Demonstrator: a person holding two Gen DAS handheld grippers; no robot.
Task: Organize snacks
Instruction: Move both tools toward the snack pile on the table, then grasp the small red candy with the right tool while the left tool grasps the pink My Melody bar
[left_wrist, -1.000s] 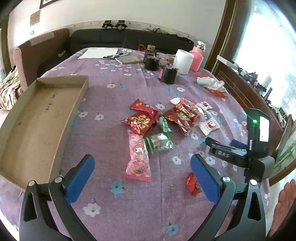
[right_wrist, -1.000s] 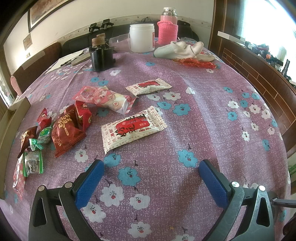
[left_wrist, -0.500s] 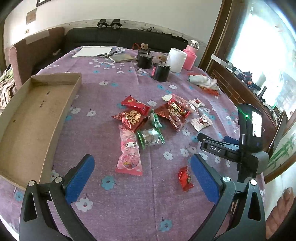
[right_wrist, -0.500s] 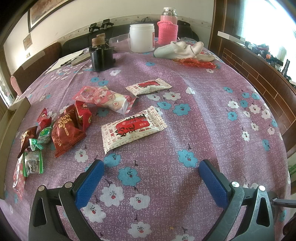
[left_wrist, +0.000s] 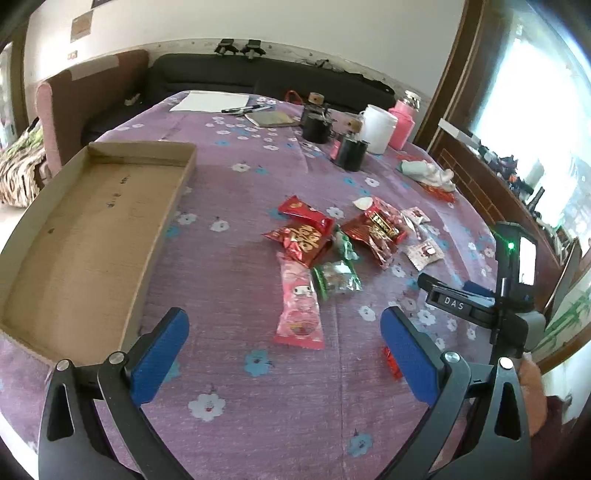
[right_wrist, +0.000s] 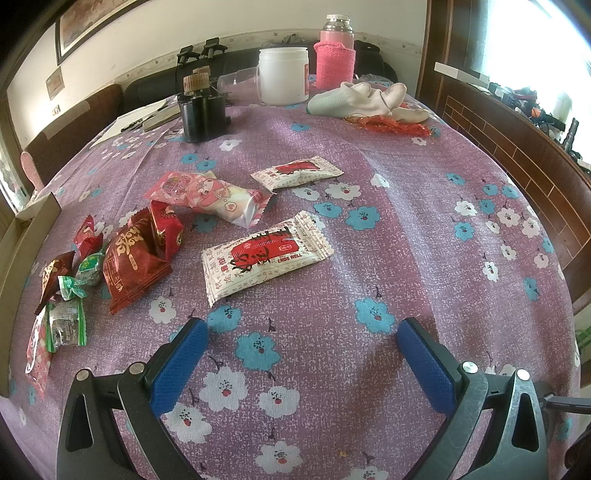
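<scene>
The left gripper (left_wrist: 284, 349) has its blue pads wide apart, holding nothing, above the purple tablecloth (left_wrist: 236, 258). Just ahead between the pads lies a pink packet (left_wrist: 300, 304), flat, its long axis running away from the gripper, near end just past the fingertips. Beyond it sit a green packet (left_wrist: 337, 277) and red packets (left_wrist: 304, 240), clustered and touching. A small red candy (left_wrist: 392, 363) lies by the right pad (partly hidden behind it). To the left, a cardboard tray (left_wrist: 162, 218) rests on the cloth, well apart from the snacks.

The right gripper (right_wrist: 302, 356) is likewise spread wide and holds nothing. Ahead of it lies a white packet (right_wrist: 266, 254), long axis crosswise and slightly angled, left end nearer. A second white packet (right_wrist: 297, 171) lies farther off, with another pink packet (right_wrist: 208, 194) to its left.
</scene>
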